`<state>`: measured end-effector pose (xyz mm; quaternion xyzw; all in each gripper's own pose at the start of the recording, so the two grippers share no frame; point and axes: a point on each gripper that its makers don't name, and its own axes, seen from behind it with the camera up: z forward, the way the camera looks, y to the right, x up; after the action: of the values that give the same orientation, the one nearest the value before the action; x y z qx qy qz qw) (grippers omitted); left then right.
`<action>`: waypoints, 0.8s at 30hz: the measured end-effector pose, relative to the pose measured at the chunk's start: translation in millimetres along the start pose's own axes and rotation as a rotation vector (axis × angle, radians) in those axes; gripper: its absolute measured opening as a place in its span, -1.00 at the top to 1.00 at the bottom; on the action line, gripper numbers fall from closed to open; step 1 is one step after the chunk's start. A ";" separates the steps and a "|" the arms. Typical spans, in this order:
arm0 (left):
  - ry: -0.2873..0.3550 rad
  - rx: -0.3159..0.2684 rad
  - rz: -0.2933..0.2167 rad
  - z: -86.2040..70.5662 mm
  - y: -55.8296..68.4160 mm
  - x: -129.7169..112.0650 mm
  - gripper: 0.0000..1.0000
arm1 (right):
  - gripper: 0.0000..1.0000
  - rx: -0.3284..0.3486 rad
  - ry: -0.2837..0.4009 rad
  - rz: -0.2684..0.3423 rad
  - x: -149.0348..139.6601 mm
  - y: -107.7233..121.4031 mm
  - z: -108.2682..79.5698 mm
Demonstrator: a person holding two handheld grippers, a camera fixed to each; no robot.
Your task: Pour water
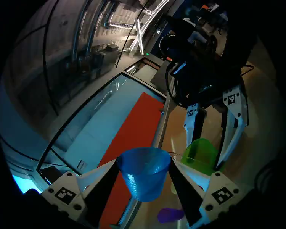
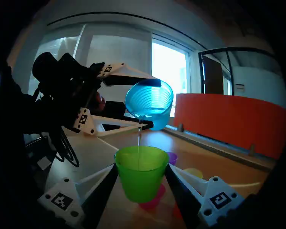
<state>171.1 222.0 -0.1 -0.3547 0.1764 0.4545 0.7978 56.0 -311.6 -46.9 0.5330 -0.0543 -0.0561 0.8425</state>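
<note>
Left side: your left gripper (image 1: 144,168) has its jaws pinching the blue cup (image 1: 145,181), one finger on each flank, just under the rim. In the right gripper view this cup is held up in the air and tipped well over, with its mouth facing the camera and water pooled at the low edge of the rim. A thin stream of water (image 2: 138,139) falls from that edge straight down into the green cup (image 2: 141,183). Right side: your right gripper (image 2: 141,170) has its jaws clamped on the green cup, which stands upright directly below the blue one. The two cups are apart and joined by the stream alone. Whether the green cup's base rests on the wooden table (image 2: 204,152) cannot be told. On the table beyond it are a purple cup (image 2: 172,156), a yellow cup (image 2: 193,172) to its right, and a pink cup (image 2: 152,201) close under the green cup's base. An orange panel (image 2: 234,122) runs along the far edge of the table, with a bright window (image 2: 169,72) behind it.
</note>
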 end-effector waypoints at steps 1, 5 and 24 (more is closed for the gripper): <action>0.000 0.001 0.001 -0.2 -0.4 -0.1 -0.75 | -0.76 0.000 0.000 -0.001 0.1 0.0 -0.1; 0.001 0.004 0.002 -1.0 -2.6 0.0 -0.75 | -0.76 -0.001 0.000 -0.003 0.6 0.0 -0.4; 0.006 0.012 0.020 -1.1 -7.3 5.6 -0.75 | -0.77 -0.004 0.009 -0.011 5.2 0.3 -2.0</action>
<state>180.3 222.1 -1.3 -0.3495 0.1851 0.4604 0.7948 61.4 -310.5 -47.3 0.5320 -0.0475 -0.0585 0.8434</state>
